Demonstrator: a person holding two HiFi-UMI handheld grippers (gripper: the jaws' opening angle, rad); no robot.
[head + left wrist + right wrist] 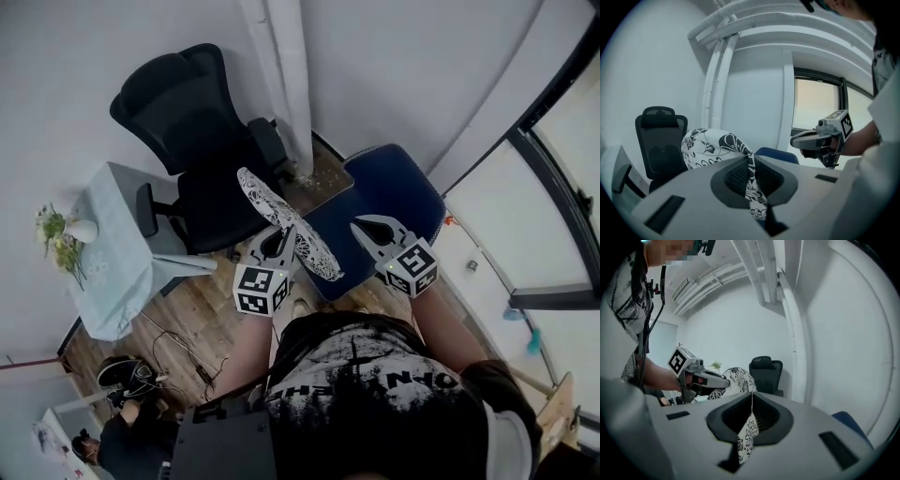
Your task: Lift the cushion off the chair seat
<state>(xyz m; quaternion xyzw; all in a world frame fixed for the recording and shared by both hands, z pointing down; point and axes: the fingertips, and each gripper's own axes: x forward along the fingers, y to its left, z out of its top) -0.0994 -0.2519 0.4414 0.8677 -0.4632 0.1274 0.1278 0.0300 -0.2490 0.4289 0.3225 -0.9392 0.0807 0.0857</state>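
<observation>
Left tongs (751, 164) and right tongs (751, 401) are each clamped on the cushion's (281, 217) cloth edge. It hangs between them in the air, above the black chair (187, 131) and blue chair (398, 187). The lift looks nearly done. Next, firm grips and an even carry clear.

Cushion (272, 208): white with a black floral print. Office chair (183, 112) black, second chair's seat (398, 187) dark blue, bench cloth (112, 234) pale teal. Left gripper (284, 232) and right gripper (360, 225): grey, with black-and-white square markers.
</observation>
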